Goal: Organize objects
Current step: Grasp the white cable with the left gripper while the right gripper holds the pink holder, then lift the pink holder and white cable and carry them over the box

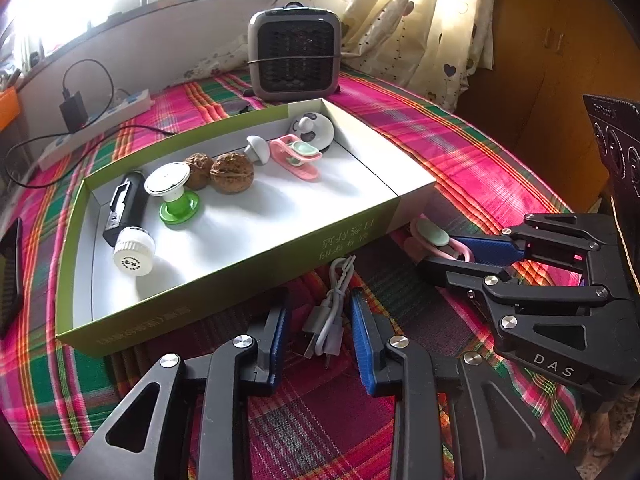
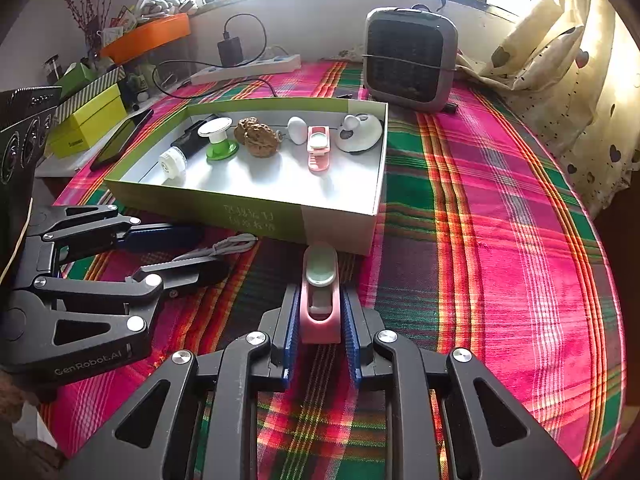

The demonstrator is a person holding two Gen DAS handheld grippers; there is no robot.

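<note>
A green-and-white shallow box [image 1: 352,236] [image 2: 340,220] lies on the plaid cloth and holds several small items: a black torch, a green-based stamp, two walnuts, a pink clip [image 1: 296,158] [image 2: 319,148]. My right gripper [image 2: 320,320] [image 1: 448,256] is shut on a second pink clip with a mint pad [image 2: 320,300] [image 1: 434,240], just in front of the box's near right corner. My left gripper [image 1: 320,332] [image 2: 188,252] is open, its fingers on either side of a coiled white USB cable [image 1: 328,320] [image 2: 228,246] lying on the cloth.
A grey fan heater [image 1: 296,56] [image 2: 410,56] stands behind the box. A power strip with a charger [image 1: 96,120] [image 2: 248,66] lies at the back left. A dark phone [image 2: 120,140] and yellow-green boxes [image 2: 88,124] sit left of the box. Curtains [image 2: 560,80] hang on the right.
</note>
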